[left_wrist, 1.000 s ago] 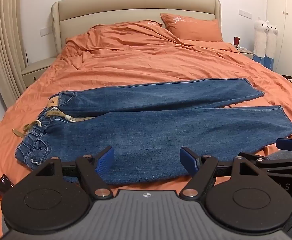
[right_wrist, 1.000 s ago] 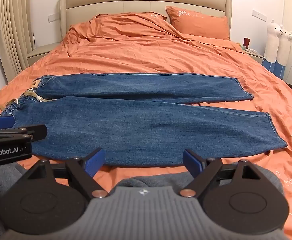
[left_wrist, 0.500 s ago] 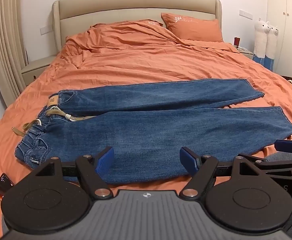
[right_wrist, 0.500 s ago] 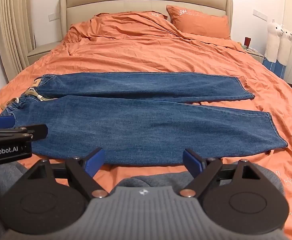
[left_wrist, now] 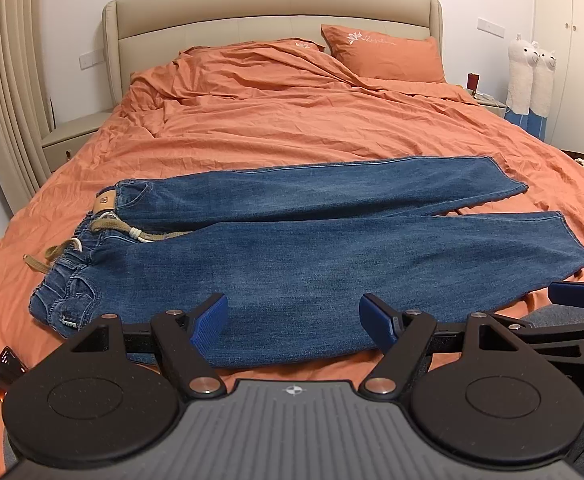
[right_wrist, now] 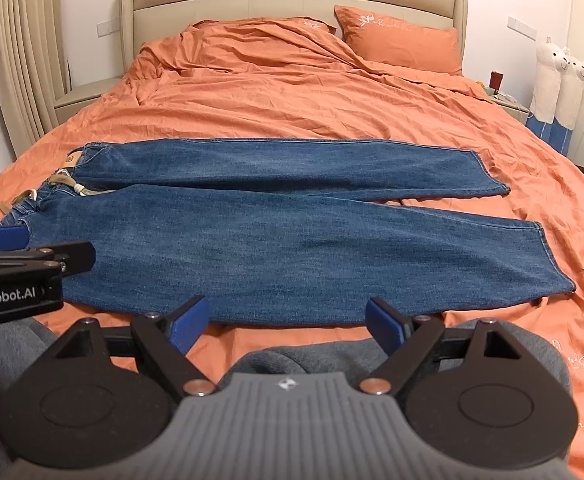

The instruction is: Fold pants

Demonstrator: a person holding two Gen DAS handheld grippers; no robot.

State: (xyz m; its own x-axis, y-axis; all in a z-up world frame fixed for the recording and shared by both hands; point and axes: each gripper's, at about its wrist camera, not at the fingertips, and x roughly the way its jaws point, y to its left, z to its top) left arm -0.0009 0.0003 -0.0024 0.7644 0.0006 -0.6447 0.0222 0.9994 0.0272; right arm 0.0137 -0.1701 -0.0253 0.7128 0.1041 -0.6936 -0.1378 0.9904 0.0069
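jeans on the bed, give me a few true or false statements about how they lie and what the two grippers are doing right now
1. The jeans lie spread flat on the orange bedding, both legs stretched out. True.
2. The waistband is at the right end of the jeans. False: the waistband and its tan drawstring are at the left; the leg hems point right.
3. The left gripper is shut on the denim. False: its blue fingers stand wide apart and hold nothing.
4. The right gripper is open, short of the jeans' near edge. True.
5. The legs are already folded one over the other. False: they lie side by side, parting toward the hems.
6. An orange pillow sits by the headboard. True.
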